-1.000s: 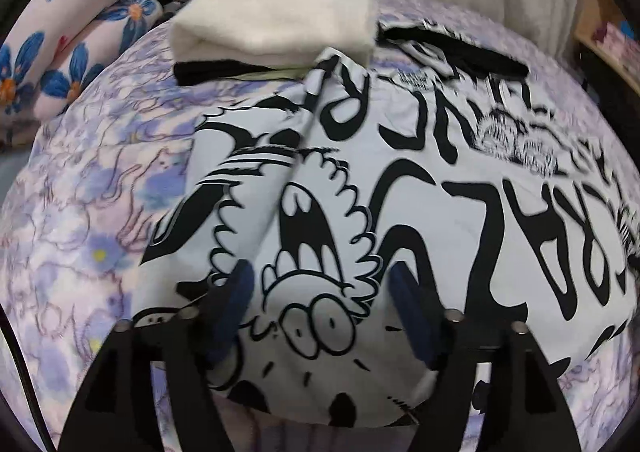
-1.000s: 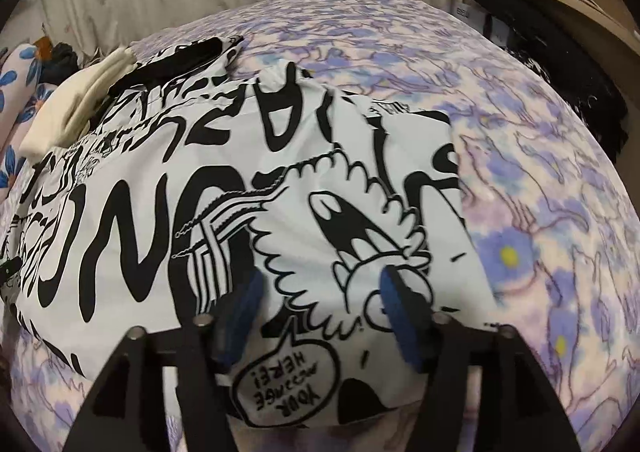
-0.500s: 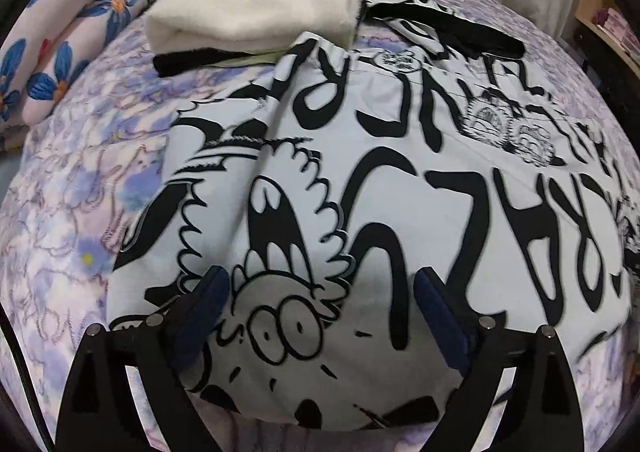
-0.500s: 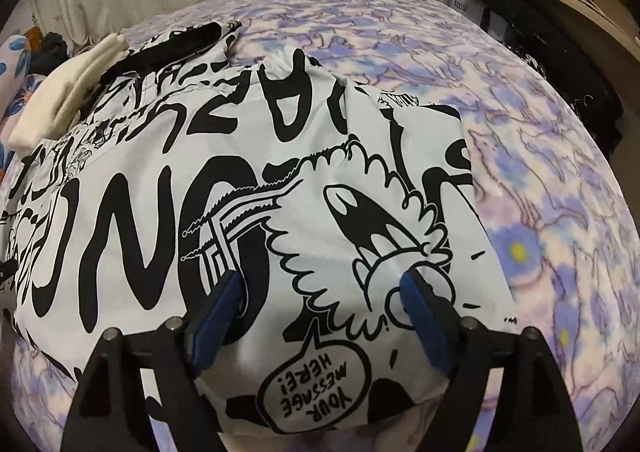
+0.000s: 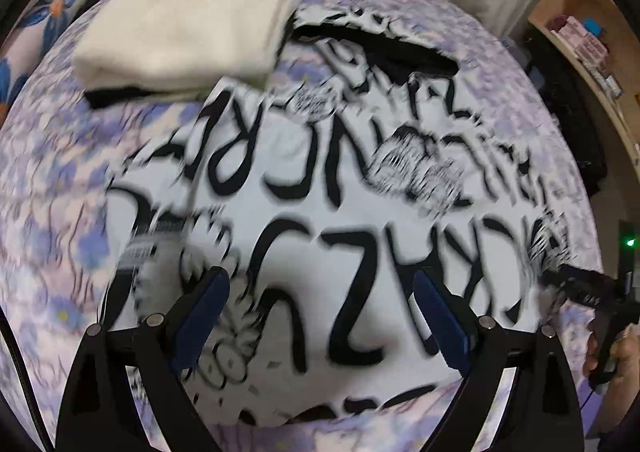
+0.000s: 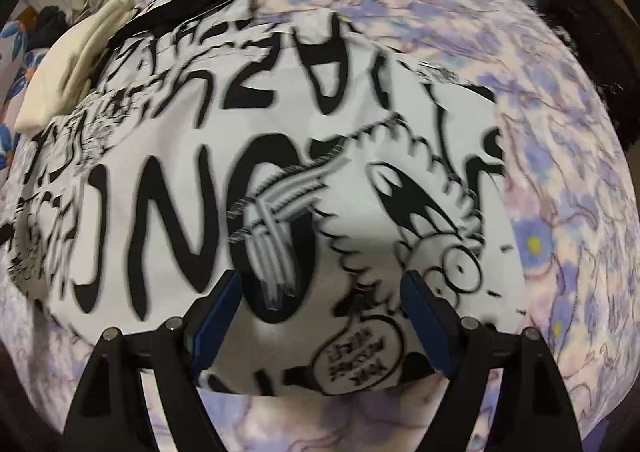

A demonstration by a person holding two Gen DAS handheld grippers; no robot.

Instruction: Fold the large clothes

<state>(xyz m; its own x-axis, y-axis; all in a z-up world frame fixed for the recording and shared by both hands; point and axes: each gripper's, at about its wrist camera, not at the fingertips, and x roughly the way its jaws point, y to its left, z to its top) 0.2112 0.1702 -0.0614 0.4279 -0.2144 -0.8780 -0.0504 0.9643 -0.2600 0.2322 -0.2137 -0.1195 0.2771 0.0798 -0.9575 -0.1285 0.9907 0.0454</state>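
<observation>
The white garment with black cartoon lettering (image 5: pixel 320 211) lies spread over the middle of both views, flat on the purple floral bedspread (image 5: pixel 52 211), its near hem toward the bottom of each frame and its dark collar end toward the top. What has changed over the last second is the tools, not the cloth: both pairs of jaws have widened and pulled back from the fabric, and both views are now smeared with motion. The left gripper (image 5: pixel 320 316) stands wide open at the lower centre of its view, with nothing between its blue pads (image 5: pixel 204 308); the right gripper (image 6: pixel 320 312) is likewise wide open and empty over the near hem. That reads as a release: the fold just laid down appears finished, with the garment already doubled into a broad rectangle, and the hands look free to move to fresh grip points for the next fold. At the upper left of the left view, a folded cream item (image 5: pixel 184 23) rests on a dark one, touching the garment's far edge. The other tool's black body (image 5: pixel 600 300) shows at the right edge.
</observation>
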